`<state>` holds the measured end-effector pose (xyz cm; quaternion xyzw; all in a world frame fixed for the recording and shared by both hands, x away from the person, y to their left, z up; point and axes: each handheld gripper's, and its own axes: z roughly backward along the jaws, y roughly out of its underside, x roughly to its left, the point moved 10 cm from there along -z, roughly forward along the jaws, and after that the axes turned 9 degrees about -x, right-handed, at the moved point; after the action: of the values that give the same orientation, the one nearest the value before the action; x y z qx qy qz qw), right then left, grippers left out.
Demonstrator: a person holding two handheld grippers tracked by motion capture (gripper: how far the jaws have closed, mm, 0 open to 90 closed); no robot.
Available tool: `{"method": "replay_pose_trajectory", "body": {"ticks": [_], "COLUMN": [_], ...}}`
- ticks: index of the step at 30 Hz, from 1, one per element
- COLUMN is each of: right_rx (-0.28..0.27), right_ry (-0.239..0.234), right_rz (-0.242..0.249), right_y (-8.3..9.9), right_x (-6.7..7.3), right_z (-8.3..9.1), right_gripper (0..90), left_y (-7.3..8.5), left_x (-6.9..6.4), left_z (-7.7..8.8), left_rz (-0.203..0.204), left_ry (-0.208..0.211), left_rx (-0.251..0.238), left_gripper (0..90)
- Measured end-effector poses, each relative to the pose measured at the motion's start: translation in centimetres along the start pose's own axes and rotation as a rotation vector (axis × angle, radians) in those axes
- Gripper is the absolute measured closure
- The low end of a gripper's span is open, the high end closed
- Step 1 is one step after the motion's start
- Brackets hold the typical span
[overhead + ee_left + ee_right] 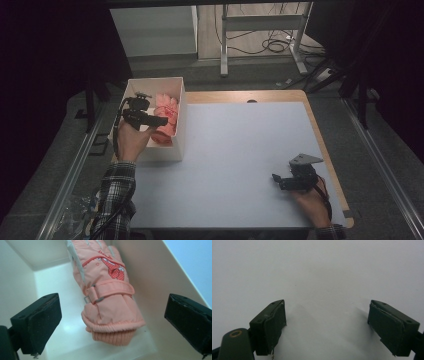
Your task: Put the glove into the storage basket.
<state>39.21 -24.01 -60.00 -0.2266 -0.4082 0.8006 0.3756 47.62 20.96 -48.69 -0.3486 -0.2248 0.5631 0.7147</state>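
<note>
Peach padded fabric makes up the one glove (107, 290), a ski type with a ribbed knit cuff, a strap with a grey buckle across the wrist, pale grey side panels and a red dotted patch on the back. It lies inside the single white, smooth-walled box (181, 125) at the left back of the worktop (235, 165). The left gripper view gives these details, cuff toward the camera; the high view shows just a pink shape in the box. The left gripper (112, 325) hangs over the box, jaws wide apart on either side of the cuff, touching nothing. The right gripper (327, 325) sits low over the matt pale worktop near the front right, jaws wide apart and empty.
</note>
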Motion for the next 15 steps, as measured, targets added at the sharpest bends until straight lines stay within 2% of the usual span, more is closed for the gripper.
{"method": "replay_pose_trajectory", "body": {"ticks": [9,15], "right_rx": [0.000,0.000], "right_ry": [0.001,0.001], "right_rz": [0.001,0.002], "right_y": [0.0,0.0], "right_x": [0.0,0.0], "right_z": [0.0,0.0], "right_gripper": [15.4,15.5], "left_y": [0.9,2.1], "left_x": [-1.3,-2.2], "left_z": [1.8,3.0], "left_rz": [-0.029,-0.053], "left_ry": [0.042,0.068], "left_rx": [-0.045,-0.072], "left_gripper": [0.9,0.6]}}
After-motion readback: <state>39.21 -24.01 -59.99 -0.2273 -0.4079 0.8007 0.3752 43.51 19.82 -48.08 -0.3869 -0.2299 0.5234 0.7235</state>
